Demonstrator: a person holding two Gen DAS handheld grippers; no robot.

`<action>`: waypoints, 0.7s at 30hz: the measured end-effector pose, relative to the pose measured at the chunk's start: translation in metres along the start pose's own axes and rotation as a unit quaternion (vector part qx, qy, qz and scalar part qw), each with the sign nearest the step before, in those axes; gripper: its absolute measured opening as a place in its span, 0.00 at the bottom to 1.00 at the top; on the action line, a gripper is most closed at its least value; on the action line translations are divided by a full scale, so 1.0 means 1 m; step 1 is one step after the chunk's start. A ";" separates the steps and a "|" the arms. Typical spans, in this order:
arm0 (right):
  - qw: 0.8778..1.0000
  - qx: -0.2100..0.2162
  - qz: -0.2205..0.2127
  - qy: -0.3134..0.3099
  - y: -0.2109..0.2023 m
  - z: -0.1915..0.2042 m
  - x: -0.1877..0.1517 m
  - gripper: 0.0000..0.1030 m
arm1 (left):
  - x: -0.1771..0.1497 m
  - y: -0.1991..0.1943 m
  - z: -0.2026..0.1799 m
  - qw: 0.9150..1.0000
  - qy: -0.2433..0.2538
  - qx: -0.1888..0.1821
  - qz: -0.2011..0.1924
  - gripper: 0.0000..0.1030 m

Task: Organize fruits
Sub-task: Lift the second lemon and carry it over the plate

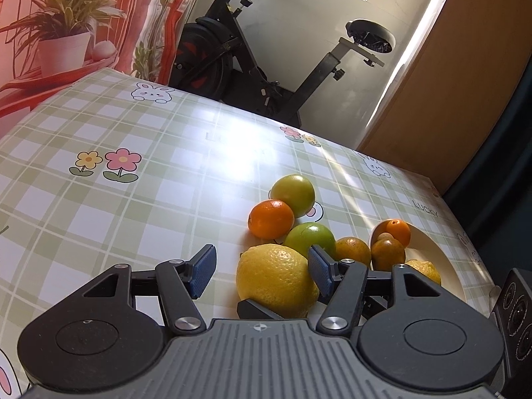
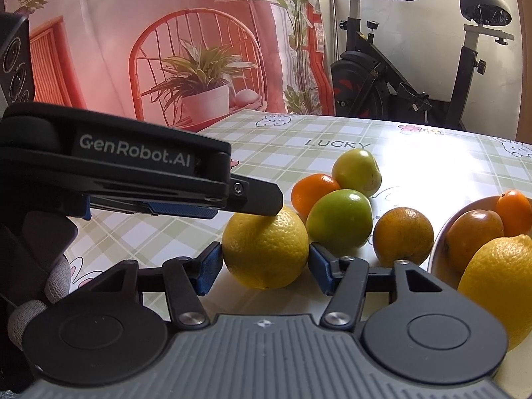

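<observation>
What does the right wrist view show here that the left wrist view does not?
Only the right wrist view shows the right gripper, its pads on either side of the big lemon, and the left gripper from the side, touching that lemon's top. Only the left wrist view shows the left gripper's open fingers, with the lemon off toward the right finger, and more of the bowl's inside. Both show the fruit loose on the table, the bowl holding fruit, and the exercise bike.
</observation>
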State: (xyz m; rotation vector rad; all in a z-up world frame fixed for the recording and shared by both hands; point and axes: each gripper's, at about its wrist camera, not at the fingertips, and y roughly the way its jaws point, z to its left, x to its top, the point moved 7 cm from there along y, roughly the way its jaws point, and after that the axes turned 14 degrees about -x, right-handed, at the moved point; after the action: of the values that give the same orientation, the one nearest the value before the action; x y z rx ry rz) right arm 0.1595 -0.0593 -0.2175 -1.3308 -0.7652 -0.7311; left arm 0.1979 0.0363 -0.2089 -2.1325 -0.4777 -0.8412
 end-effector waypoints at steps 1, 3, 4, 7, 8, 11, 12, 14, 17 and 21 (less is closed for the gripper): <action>1.000 0.001 0.000 0.001 0.000 0.000 0.000 0.58 | 0.000 0.000 -0.001 1.000 0.005 0.002 -0.002 0.62; 1.000 0.002 0.000 0.003 0.000 -0.001 0.000 0.58 | -0.001 0.000 -0.002 1.000 0.008 0.002 -0.002 0.62; 1.000 0.004 0.001 0.004 -0.001 -0.002 0.000 0.58 | -0.001 -0.001 -0.002 1.000 0.008 0.001 -0.002 0.61; 1.000 0.006 0.001 0.006 -0.001 -0.003 0.000 0.58 | -0.003 0.000 -0.003 1.000 0.004 -0.009 0.002 0.61; 1.000 0.006 0.001 0.007 -0.001 -0.002 0.000 0.58 | -0.004 0.000 -0.002 1.000 0.003 -0.012 0.003 0.61; 1.000 0.007 0.001 0.012 -0.001 -0.003 0.001 0.58 | -0.005 0.001 -0.002 1.000 -0.003 -0.018 0.007 0.61; 1.000 0.008 0.001 0.013 -0.001 -0.004 0.001 0.58 | -0.006 0.002 -0.002 1.000 -0.004 -0.020 0.008 0.61; 1.000 0.008 0.001 0.014 -0.001 -0.005 0.002 0.58 | -0.007 0.003 -0.004 1.000 -0.004 -0.020 0.009 0.60; 1.000 0.008 0.002 0.013 -0.001 -0.005 0.002 0.58 | -0.008 0.004 -0.005 1.000 -0.004 -0.023 0.010 0.58; 1.000 0.009 0.002 0.013 0.000 -0.004 0.002 0.58 | -0.009 0.004 -0.006 1.000 -0.005 -0.028 0.012 0.56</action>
State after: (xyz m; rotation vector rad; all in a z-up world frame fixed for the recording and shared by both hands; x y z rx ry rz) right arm 0.1603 -0.0632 -0.2164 -1.3045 -0.7454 -0.7363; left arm 0.1913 0.0289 -0.2147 -2.1906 -0.4379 -0.8411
